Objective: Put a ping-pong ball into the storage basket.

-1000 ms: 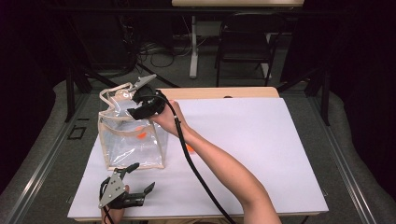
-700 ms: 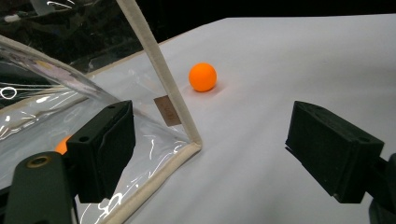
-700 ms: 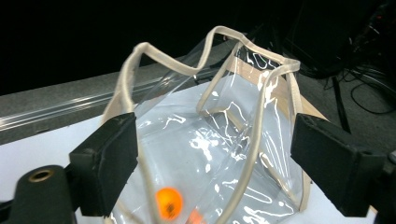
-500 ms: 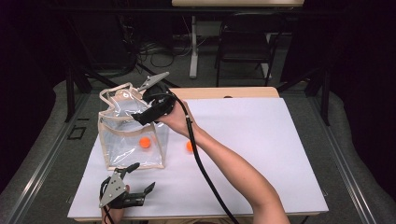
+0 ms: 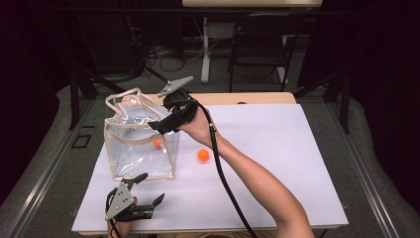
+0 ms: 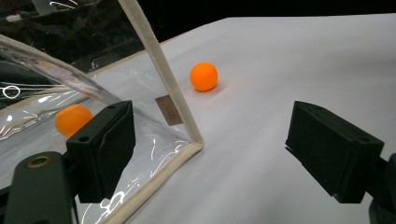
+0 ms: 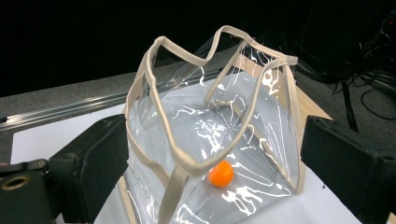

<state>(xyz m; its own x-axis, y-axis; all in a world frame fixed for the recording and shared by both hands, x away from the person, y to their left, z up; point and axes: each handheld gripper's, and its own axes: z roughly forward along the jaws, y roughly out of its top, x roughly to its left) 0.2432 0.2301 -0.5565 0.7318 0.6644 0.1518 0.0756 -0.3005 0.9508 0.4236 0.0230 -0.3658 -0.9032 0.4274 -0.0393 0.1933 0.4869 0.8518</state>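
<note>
A clear plastic bag (image 5: 141, 148) with beige trim stands upright and open-topped on the left of the white sheet (image 5: 277, 163). One orange ball (image 5: 157, 144) lies inside it on its floor (image 7: 221, 174). A second orange ball (image 5: 203, 155) rests on the sheet just right of the bag (image 6: 203, 76). My right gripper (image 5: 159, 128) hovers at the bag's upper right edge, pointing down into it. Its jaws have just been opening and press on nothing. My left gripper (image 5: 150, 189) lies open near the front edge, facing the bag's front corner (image 6: 192, 140).
The right gripper's black cable (image 5: 223, 173) trails along the forearm across the sheet. A wooden tabletop edge (image 5: 247, 98) shows behind the sheet. A chair (image 5: 257, 49) and floor cables stand beyond the table. Bare sheet spreads to the right.
My right gripper has drawn back to the right and slightly up from over the bag's mouth, uncovering the ball on the sheet. The left gripper has stayed put.
</note>
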